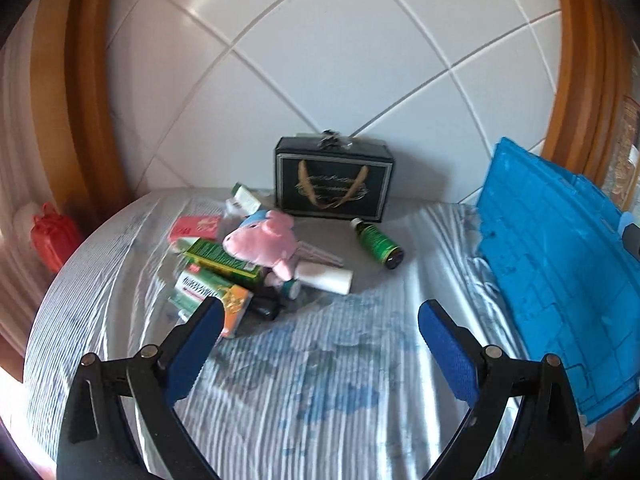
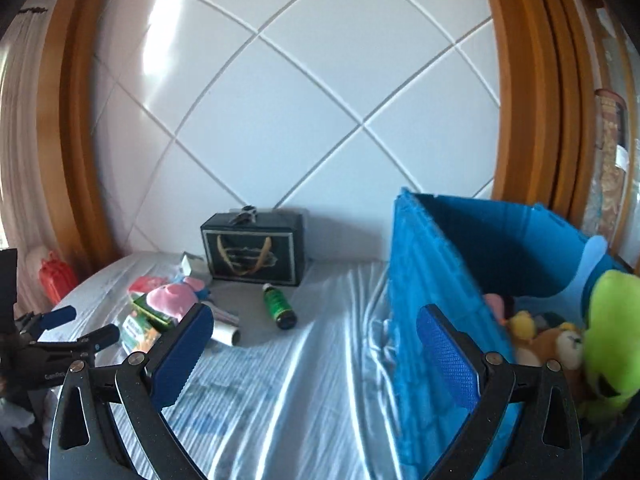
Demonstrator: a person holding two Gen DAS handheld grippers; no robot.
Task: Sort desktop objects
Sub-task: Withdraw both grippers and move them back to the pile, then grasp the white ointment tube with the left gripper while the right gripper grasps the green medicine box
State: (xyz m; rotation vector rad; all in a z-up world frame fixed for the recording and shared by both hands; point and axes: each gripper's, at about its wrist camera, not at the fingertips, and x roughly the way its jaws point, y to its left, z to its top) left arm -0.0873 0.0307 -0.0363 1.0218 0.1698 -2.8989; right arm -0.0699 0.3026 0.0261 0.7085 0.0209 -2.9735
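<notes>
Blue is what we see first: the blue crate [image 2: 448, 264] stands at the right edge of the striped bedsheet [image 1: 320, 380], and in the right wrist view soft toys already lie inside it, a lime-green plush [image 2: 612, 340] among them. The left gripper [image 1: 320, 328] hangs above the near part of the sheet with its jaws wide apart and nothing between them; the right gripper [image 2: 314, 338] is likewise spread and empty, with its right finger in front of the crate wall.

The unsorted pile [image 1: 240, 264] sits toward the far middle of the sheet: a pink plush [image 1: 264, 240] on top of a green carton [image 1: 222, 260], an orange-and-green box [image 1: 212, 296] nearest us, a pink packet [image 1: 196, 228] behind. A green bottle [image 1: 378, 242] lies on its side apart from the pile, just in front of the black gift bag [image 1: 334, 178] at the far edge.

We judge this as the reach toward the next item, with sorting partly done. The next move calls for picking one thing; the plush on top looks easiest, soft and free to lift.

The labels are too blurred to read. Small dark items under the plush are hard to name. The white tube [image 1: 328, 276] is partly covered, and the crate's far interior is hidden by its wall in the left view.
</notes>
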